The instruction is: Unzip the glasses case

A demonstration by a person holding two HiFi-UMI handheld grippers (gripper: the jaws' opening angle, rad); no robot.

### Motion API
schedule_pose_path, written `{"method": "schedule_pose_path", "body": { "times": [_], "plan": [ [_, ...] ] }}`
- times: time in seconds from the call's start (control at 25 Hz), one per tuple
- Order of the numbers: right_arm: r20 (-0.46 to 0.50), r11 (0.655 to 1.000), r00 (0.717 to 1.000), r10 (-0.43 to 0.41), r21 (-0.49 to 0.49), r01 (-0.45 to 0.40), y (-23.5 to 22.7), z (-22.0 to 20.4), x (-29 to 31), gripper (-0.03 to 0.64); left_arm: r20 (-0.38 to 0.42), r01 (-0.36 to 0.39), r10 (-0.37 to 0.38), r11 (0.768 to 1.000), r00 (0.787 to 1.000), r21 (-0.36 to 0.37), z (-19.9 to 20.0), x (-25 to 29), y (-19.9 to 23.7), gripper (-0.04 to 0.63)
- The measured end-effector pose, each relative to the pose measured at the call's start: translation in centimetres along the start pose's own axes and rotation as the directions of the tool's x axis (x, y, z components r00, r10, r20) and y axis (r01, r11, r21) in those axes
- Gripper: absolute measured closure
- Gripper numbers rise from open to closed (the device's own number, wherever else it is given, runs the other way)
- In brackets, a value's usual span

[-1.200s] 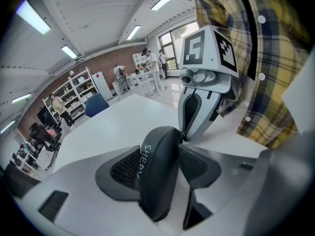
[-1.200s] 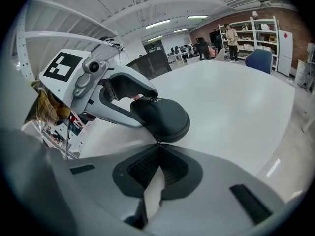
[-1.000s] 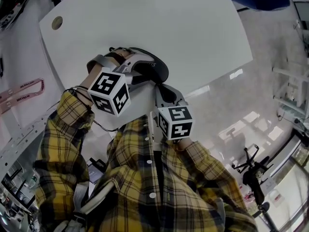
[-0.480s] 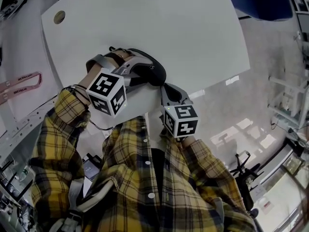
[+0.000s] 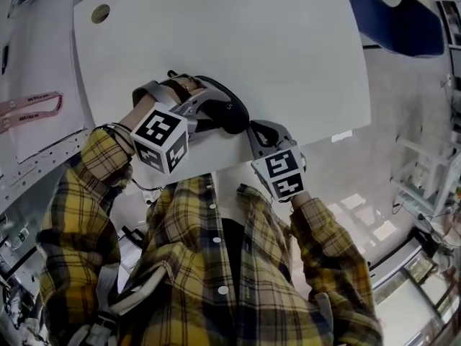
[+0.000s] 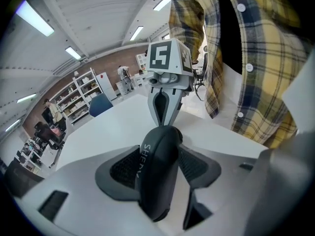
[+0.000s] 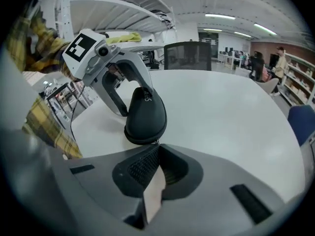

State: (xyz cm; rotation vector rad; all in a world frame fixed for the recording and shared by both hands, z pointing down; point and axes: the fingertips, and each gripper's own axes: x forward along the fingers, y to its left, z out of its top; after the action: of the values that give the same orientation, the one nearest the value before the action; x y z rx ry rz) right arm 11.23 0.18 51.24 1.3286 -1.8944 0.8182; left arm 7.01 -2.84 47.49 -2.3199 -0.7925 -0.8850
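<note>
A black glasses case (image 5: 234,110) lies on the white table (image 5: 238,34) near its front edge. My left gripper (image 5: 216,105) is closed around it, and in the left gripper view both pads (image 6: 123,170) press the case (image 6: 160,181) from the sides. My right gripper (image 5: 250,126) sits at the case's near right end. In the right gripper view its jaws are shut, with the tip (image 7: 157,145) at the rim of the case (image 7: 145,113), pinching the small metal zipper pull (image 7: 157,142). The zipper line itself is too small to read.
The table's front edge runs just under both grippers. A round cable hole (image 5: 100,13) is at the far left corner. A blue chair (image 5: 396,20) stands beyond the table on the right, and a pink lanyard (image 5: 29,107) lies on the surface to the left.
My right gripper has slid to the right along the case's end and rolled about its own line, jaws still shut. The left gripper and case have stayed put.
</note>
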Motion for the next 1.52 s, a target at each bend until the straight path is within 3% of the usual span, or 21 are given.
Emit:
{"method": "schedule_pose_path", "body": {
  "times": [0.32,0.48,0.6,0.72,0.84,0.88,0.92,0.96,1.04,1.12,1.2,1.24,1.32,1.52],
  "plan": [
    [-0.112,0.950,0.983,0.143,-0.262,-0.168,-1.0,0.7,0.8,0.618,-0.013,-0.020,0.019,1.000,1.000,-0.019,-0.1,0.5,0.0,0.365],
    [-0.126,0.908,0.981,0.147,-0.376,-0.185,-1.3,1.4,0.8,0.618,-0.023,-0.033,0.033,0.999,0.999,-0.039,0.1,0.5,0.3,0.365],
    [-0.122,0.904,0.981,0.150,-0.385,-0.186,-1.3,1.6,0.8,0.618,-0.035,-0.040,0.038,0.997,0.999,-0.069,0.2,0.3,0.5,0.364],
    [-0.107,0.916,0.983,0.151,-0.359,-0.179,-1.2,1.4,0.8,0.618,-0.018,-0.054,0.051,0.977,0.999,-0.206,0.4,0.0,0.8,0.364],
    [-0.102,0.939,0.984,0.145,-0.298,-0.169,-0.7,1.2,0.5,0.618,-0.021,-0.102,0.102,0.914,0.995,-0.394,0.4,-1.1,1.5,0.364],
    [-0.095,0.948,0.986,0.139,-0.275,-0.160,-0.5,1.2,0.3,0.618,-0.029,-0.126,0.127,0.876,0.991,-0.466,0.3,-1.7,1.7,0.364],
    [-0.085,0.958,0.988,0.130,-0.248,-0.148,-0.4,1.1,0.2,0.618,-0.041,-0.148,0.150,0.821,0.988,-0.552,0.2,-2.4,1.9,0.364],
    [-0.073,0.967,0.990,0.120,-0.217,-0.133,-0.2,1.0,0.0,0.618,-0.059,-0.167,0.171,0.743,0.984,-0.648,0.0,-3.1,2.1,0.364],
    [-0.049,0.982,0.994,0.099,-0.158,-0.105,0.6,0.8,-0.3,0.618,-0.104,-0.206,0.216,0.534,0.971,-0.820,-0.7,-4.5,2.2,0.364],
    [-0.030,0.987,0.995,0.094,-0.125,-0.097,2.1,0.5,-0.2,0.618,-0.163,-0.243,0.256,0.320,0.953,-0.916,-1.8,-5.4,1.9,0.364],
    [-0.028,0.987,0.994,0.103,-0.121,-0.105,3.7,0.2,0.0,0.618,-0.202,-0.247,0.271,0.143,0.941,-0.958,-2.9,-5.6,1.3,0.352],
    [-0.032,0.986,0.994,0.106,-0.127,-0.110,4.5,0.1,0.1,0.618,-0.204,-0.232,0.274,0.072,0.940,-0.970,-3.3,-5.6,1.0,0.330],
    [-0.045,0.983,0.993,0.108,-0.147,-0.114,5.5,0.0,0.2,0.618,-0.201,-0.201,0.272,-0.028,0.941,-0.979,-3.8,-5.5,0.3,0.306],
    [-0.046,0.973,0.985,0.164,-0.159,-0.170,7.5,0.8,0.9,0.618,-0.229,-0.178,0.324,-0.181,0.918,-0.967,-5.2,-5.8,-0.3,0.288]
  ]
}}
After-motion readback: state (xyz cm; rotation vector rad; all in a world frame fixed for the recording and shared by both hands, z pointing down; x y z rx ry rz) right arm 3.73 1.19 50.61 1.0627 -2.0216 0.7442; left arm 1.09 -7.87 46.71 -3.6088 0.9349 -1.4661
